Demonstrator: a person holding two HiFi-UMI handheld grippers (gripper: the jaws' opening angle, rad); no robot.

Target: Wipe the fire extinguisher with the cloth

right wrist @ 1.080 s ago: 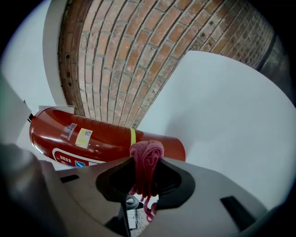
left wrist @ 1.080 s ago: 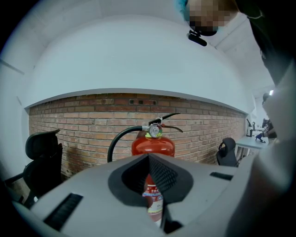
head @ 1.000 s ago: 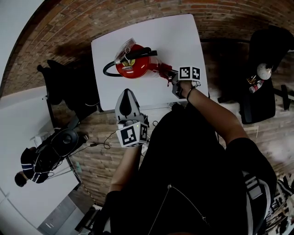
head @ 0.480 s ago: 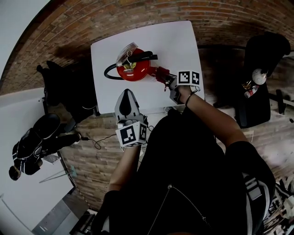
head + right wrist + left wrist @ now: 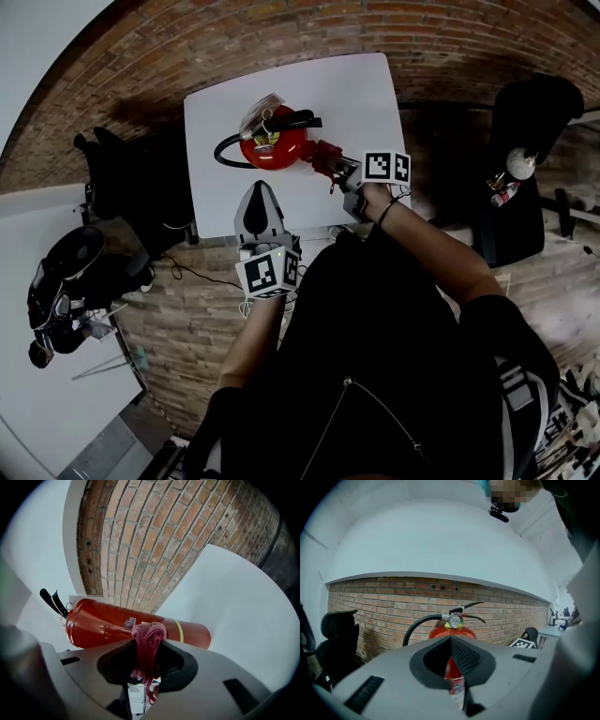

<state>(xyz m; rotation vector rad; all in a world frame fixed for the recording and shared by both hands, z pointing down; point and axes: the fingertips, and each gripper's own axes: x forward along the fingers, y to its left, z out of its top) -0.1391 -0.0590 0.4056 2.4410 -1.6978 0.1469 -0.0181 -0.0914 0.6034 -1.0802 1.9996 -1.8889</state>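
Little changes between the earlier head views and this one. The right gripper [image 5: 342,171] stays at the right side of the red fire extinguisher [image 5: 274,148], and the whole group sits only a bit lower in the frame, which we think comes mostly from the head camera. The gripper's jaws are clamped on the red cloth [image 5: 325,159]. In the right gripper view the bunched cloth [image 5: 149,641] lies against the red cylinder, close to its small label and the yellow band. We judge that the wiping stroke is under way but short, so most of the cylinder is probably not yet wiped.

The extinguisher stands upright on the white table [image 5: 361,89] in the upper middle of the head view, with its black hose [image 5: 225,148] curving out to the left.

The left gripper [image 5: 261,192] keeps its place below the extinguisher, at the lower edge of the table. Its jaws are together with nothing between them, and it does not touch the cylinder. If the cloth pushes harder, nothing steadies the extinguisher from this side
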